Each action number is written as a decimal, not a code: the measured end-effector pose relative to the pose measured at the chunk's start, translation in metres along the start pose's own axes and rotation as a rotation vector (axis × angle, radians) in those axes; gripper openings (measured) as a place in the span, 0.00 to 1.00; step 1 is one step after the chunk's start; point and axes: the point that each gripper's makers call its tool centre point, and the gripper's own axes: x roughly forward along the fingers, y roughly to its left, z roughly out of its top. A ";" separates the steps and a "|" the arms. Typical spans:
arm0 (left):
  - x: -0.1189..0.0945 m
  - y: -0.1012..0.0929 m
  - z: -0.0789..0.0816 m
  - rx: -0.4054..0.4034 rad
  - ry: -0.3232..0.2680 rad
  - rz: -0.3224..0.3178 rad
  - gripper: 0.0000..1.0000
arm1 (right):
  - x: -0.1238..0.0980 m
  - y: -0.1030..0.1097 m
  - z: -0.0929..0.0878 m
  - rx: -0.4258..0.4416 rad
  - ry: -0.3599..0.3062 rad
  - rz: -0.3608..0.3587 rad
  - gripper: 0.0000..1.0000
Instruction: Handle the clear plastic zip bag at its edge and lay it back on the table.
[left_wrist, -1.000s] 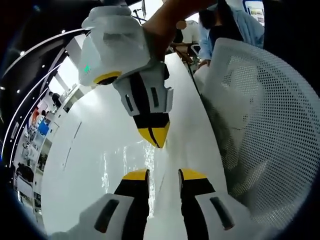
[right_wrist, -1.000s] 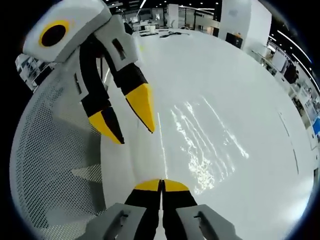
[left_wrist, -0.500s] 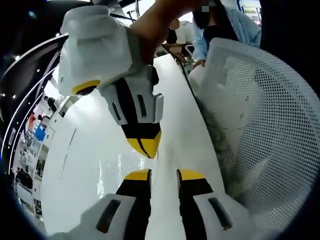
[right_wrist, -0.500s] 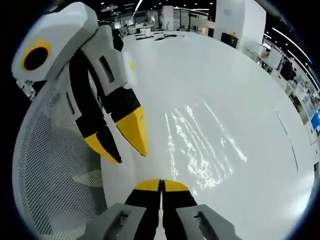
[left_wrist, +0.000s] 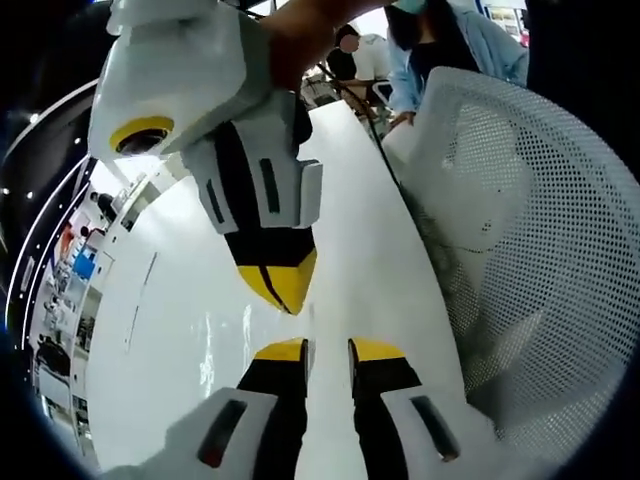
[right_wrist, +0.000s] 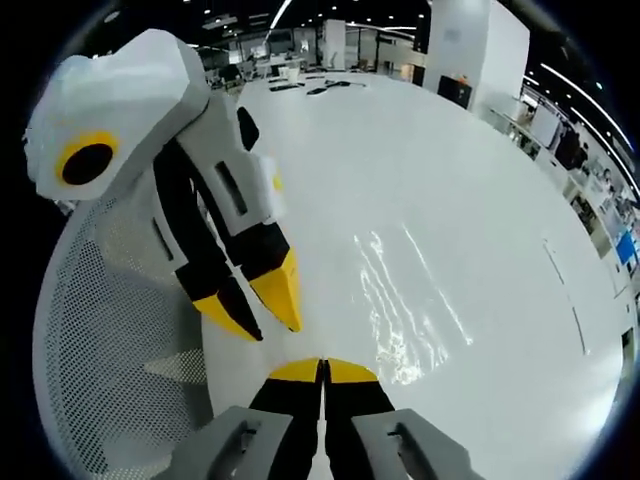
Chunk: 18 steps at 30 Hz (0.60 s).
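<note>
Nearest in the right gripper view, the right gripper (right_wrist: 322, 368) has its yellow tips pressed flat together with no gap. The shimmering creases of the clear plastic zip bag (right_wrist: 400, 310) begin right at those tips, so it looks to be pinching the bag's near edge, though the film is too transparent to be sure. The left gripper (right_wrist: 255, 312) comes in from the left of that view, nose down, just short of the right gripper's tips and to their left. Its jaws stand a little apart, with nothing visible between them.

In the left gripper view the left gripper (left_wrist: 327, 350) shows the same narrow gap between its own yellow tips. The right gripper (left_wrist: 278, 285) hangs just ahead of them, tips shut, pointing back toward the camera. Faint glints of the bag (left_wrist: 225, 335) lie to the left of the left gripper's jaws, on the white table (left_wrist: 180, 300).

The bag runs ahead and to the right of the right gripper's tips, its creases streaking away along the jaw line (so its long axis likely points roughly straight out from that gripper). It lies flat, or nearly so, on the table (right_wrist: 450, 170). The right gripper is at its edge; the left is beside it, off the film.

Farther off, a white mesh chair back (left_wrist: 520, 230) stands to the right of the left gripper, and beyond it a person in a blue top (left_wrist: 455, 40) at the table's far end
</note>
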 end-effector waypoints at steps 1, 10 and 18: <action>-0.001 0.001 0.000 0.001 0.006 0.006 0.12 | 0.000 -0.001 0.000 0.000 -0.004 -0.004 0.00; -0.004 0.012 0.002 0.000 0.012 0.050 0.01 | -0.017 -0.010 0.014 0.002 -0.058 -0.064 0.00; -0.012 0.028 0.007 -0.008 0.007 0.091 0.00 | -0.034 -0.024 0.030 -0.003 -0.113 -0.135 0.00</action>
